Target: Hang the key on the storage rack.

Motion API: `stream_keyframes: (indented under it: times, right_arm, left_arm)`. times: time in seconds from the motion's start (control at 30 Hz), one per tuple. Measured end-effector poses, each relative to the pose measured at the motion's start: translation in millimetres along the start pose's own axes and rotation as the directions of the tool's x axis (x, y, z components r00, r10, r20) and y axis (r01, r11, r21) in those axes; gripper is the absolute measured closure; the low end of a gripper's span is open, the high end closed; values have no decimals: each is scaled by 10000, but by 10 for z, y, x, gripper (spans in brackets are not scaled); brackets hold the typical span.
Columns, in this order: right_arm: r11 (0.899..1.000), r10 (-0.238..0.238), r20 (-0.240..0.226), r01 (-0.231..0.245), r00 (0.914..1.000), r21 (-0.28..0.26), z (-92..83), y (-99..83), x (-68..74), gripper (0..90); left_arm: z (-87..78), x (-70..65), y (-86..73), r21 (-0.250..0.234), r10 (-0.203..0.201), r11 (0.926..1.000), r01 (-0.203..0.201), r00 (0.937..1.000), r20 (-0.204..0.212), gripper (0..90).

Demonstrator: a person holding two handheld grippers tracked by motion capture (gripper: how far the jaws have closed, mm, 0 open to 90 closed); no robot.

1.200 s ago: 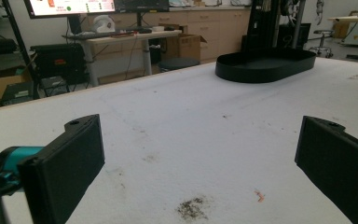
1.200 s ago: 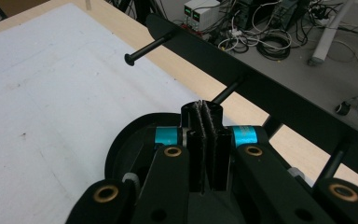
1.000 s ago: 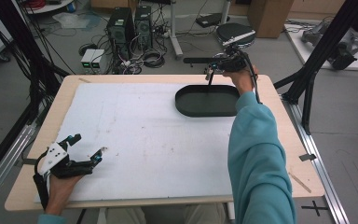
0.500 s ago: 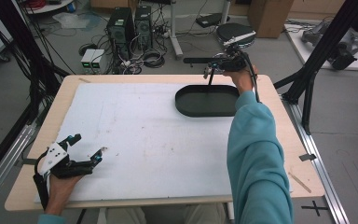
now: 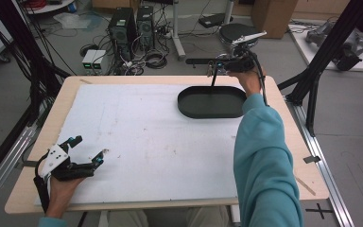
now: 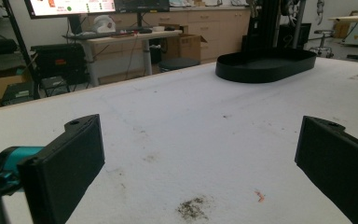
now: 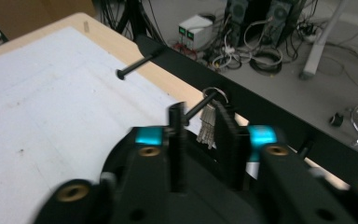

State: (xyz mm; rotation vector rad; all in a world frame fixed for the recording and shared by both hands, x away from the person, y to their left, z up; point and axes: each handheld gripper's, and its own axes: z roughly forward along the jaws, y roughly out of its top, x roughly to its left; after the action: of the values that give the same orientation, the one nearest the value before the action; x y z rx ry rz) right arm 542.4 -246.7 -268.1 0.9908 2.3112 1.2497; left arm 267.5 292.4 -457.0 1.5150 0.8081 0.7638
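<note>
A small bunch of keys [image 7: 207, 128] hangs by its ring [image 7: 218, 92] from a peg of a black rack [image 7: 261, 112] at the table's far edge. My right gripper [image 7: 201, 105] is held up to that peg with its jaws a small gap apart; the keys hang in the gap beside one jaw and look unpinched. From above, the right gripper [image 5: 220, 65] sits at the rack's bar [image 5: 199, 60], over the far rim of a black oval tray [image 5: 189, 111]. My left gripper [image 5: 90, 147] rests open at the near left of the table, nothing between its jaws [image 6: 200, 154].
A second, bare peg [image 7: 135, 65] sticks out of the rack farther along. The rack's post [image 5: 213, 78] stands at the tray's far side. The tray [image 6: 265, 70] lies well ahead of the left gripper. A white sheet [image 5: 137, 137] covers the table. Computers and cables lie on the floor beyond.
</note>
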Motion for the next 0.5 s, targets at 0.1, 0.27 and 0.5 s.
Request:
stream_keyframes:
  times: [0.1,0.27,0.5]
  right_arm:
    - [9985,554,-118,-555,9984,-29,-35,-8,57,192]
    - [9986,493,235,-488,9985,-228,-164,-131,267,4]
    - [9924,-88,-501,25,9987,-1232,-466,-450,534,4]
  left_arm:
    - [2,0,0,-11,-8,10000,8,10000,-20,17]
    - [3,-1,-1,-13,10,10000,-10,10000,-22,17]
    - [-2,1,0,-33,-19,10000,19,10000,18,17]
